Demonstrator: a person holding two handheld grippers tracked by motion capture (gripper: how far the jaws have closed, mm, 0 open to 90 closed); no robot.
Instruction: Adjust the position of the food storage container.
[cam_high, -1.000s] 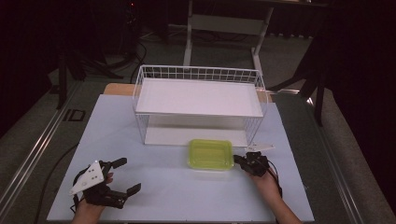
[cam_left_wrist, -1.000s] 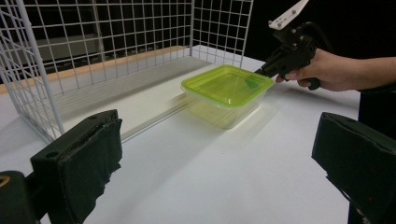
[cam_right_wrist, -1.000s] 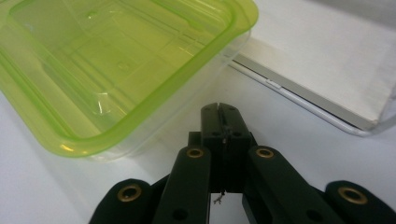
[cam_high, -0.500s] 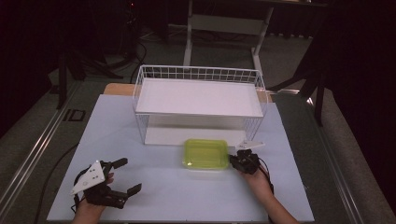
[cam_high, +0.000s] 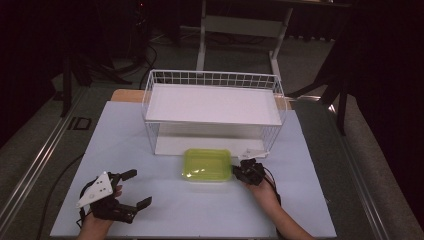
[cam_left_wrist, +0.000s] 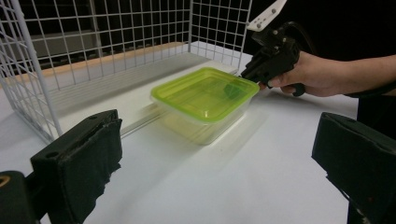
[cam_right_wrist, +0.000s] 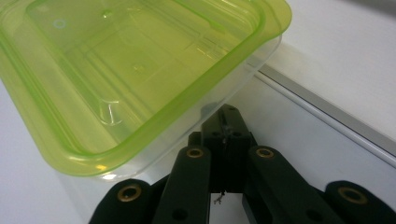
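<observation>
Since the earlier frames, the right gripper (cam_high: 248, 172) has been carried leftward across the table, and the clear rectangular plastic container with the translucent lime-green lid (cam_high: 207, 164) has been displaced with it. The jaws of this gripper are pressed together with nothing between them; their joined tip is set against the container's right side wall just under the lid rim, as seen in the right gripper view (cam_right_wrist: 227, 122). A closed tip is judged to serve as a pusher rather than a clamp. The left gripper (cam_high: 131, 190) is held spread and empty near the front left of the white table top (cam_high: 310, 200), well apart from the container. The container lies just in front of the white wire-mesh two-tier rack (cam_high: 212, 102), near its lower shelf.
</observation>
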